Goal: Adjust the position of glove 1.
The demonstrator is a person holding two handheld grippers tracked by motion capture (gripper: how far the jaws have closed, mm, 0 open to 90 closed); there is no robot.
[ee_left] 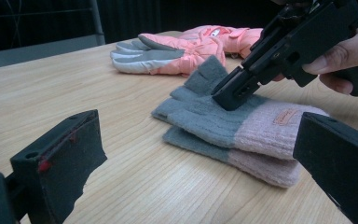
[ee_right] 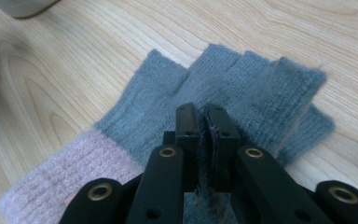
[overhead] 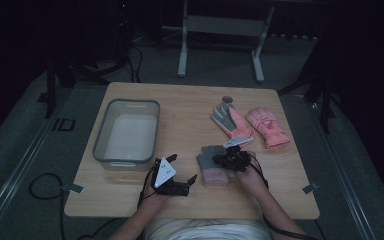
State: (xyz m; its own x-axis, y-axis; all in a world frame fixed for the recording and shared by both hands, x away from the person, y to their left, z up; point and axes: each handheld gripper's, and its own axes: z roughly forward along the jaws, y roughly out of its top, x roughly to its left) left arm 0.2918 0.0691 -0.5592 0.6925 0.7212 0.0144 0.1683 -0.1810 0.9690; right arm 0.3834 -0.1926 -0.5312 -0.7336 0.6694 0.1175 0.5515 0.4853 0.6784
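Left gripper (overhead: 194, 179) rests low on the wooden table (overhead: 190, 205) just left of the knit gloves, its jaws spread wide with nothing between them; in the left gripper view they frame the stacked pair from either side without touching it. Further left sits the grey plastic bin (overhead: 126, 131), well apart from the work.

At the middle lies the pair of grey fingerless knit gloves with pink cuffs (overhead: 213, 165), one on top of the other, cuffs toward the person. Right gripper (ee_left: 228, 97) comes down onto the grey part of the top glove with its jaws pressed together; in the right gripper view (ee_right: 207, 122) grey fibres show between the pads, so it looks to be pinching a fold of the knit, though I cannot tell how much fabric is caught or whether the lower glove is caught too.

To do this step well, I would judge that the pinch must take both layers if the pair is to travel together; a shallow bite on fuzz alone will slip. Lifting slowly and letting the open gripper steady the cuff end would help.

At the right, the two pink ski gloves (overhead: 252, 126) lie near the far edge, apart from the knit pair.
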